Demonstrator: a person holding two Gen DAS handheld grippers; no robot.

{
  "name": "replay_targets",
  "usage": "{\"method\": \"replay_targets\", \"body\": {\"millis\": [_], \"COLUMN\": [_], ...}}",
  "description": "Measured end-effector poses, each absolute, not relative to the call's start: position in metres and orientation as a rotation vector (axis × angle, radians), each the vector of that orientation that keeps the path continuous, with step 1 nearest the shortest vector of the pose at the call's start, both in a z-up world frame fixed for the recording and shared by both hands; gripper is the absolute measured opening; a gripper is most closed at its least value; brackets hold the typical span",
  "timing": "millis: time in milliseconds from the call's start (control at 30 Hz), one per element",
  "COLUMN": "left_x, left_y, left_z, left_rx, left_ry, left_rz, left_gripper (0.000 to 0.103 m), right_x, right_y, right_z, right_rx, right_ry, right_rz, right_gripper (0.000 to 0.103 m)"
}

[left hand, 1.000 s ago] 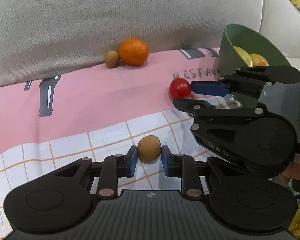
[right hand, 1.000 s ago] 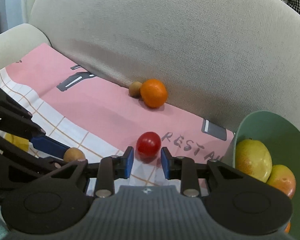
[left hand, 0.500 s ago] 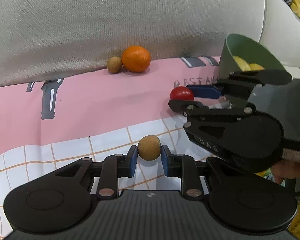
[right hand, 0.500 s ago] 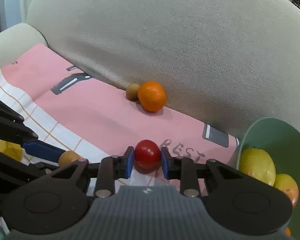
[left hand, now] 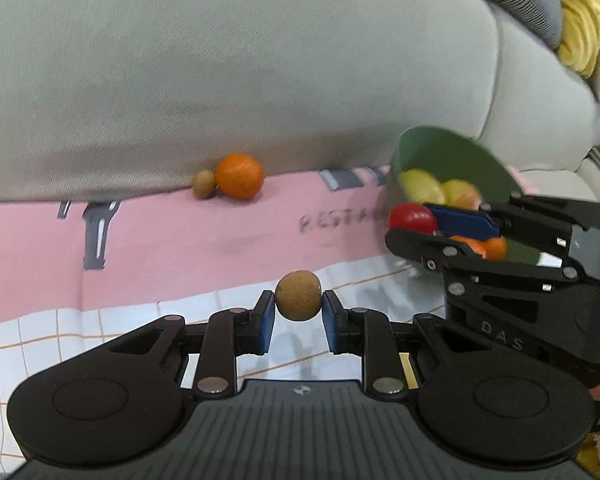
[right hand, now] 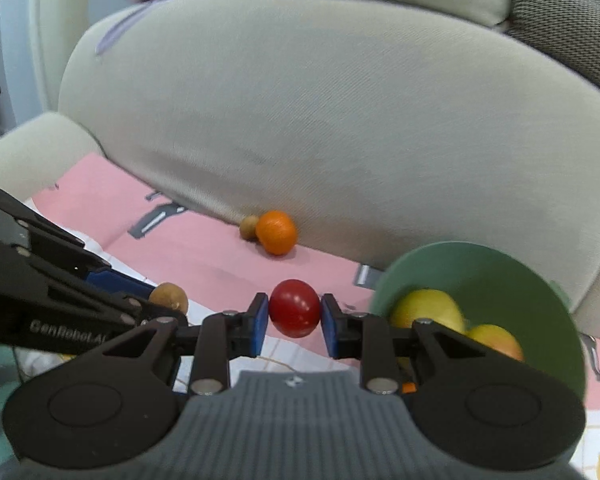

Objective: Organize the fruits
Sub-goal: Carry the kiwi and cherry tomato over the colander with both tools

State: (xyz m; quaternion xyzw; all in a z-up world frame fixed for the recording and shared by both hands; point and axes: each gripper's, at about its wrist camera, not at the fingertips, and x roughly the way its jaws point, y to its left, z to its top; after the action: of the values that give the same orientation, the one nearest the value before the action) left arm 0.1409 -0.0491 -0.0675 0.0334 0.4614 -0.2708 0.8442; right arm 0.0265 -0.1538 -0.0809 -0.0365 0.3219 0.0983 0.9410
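The grey sofa backrest (left hand: 236, 80) fills the upper field in both views; a pale armrest (right hand: 28, 152) closes the seat at 9 o'clock in the right wrist view. The seat carries a pink printed cloth (left hand: 172, 248) which turns to a white grid pattern toward 6 o'clock.

A green bowl (right hand: 500, 272) stands at 3 o'clock on the cloth, tilted open toward the cameras; it holds a yellow fruit (right hand: 428, 312) and a yellow-orange fruit (right hand: 496, 340), with a further orange piece partly hidden behind the right tool in the left wrist view.

An orange (left hand: 239, 176) lies at 12 o'clock against the foot of the backrest; a small brown fruit (left hand: 203, 184) touches it on the 9 o'clock side; both are well apart from either tool, with nothing between.

The right tool (right hand: 294, 316) is clamped on a red fruit (right hand: 294, 308), both blue pads pressed to its sides, clear of the cloth and just beside the bowl rim; in the left wrist view the tool body crosses in front of the bowl and screens its lower part.

The left tool (left hand: 299, 312) is clamped on a brown round fruit (left hand: 299, 296), pads on either side, lifted clear of the grid cloth; the right tool stands at its 3 o'clock, between it and the bowl.
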Motion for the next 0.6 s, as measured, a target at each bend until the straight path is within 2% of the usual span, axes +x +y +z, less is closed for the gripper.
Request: {"method": "replay_targets", "body": {"millis": [600], "left_x": [0.109], "left_y": [-0.131], "left_z": [-0.018], "left_rx": [0.166], "left_ry": [0.861], "left_rz": [-0.715], "left_gripper": [0.028], "right_x": [-0.019], "right_y": [-0.234], "right_z": [-0.058], "right_rx": [0.019], "right_ry": [0.68], "right_rz": [0.072], "right_gripper": [0.025]}}
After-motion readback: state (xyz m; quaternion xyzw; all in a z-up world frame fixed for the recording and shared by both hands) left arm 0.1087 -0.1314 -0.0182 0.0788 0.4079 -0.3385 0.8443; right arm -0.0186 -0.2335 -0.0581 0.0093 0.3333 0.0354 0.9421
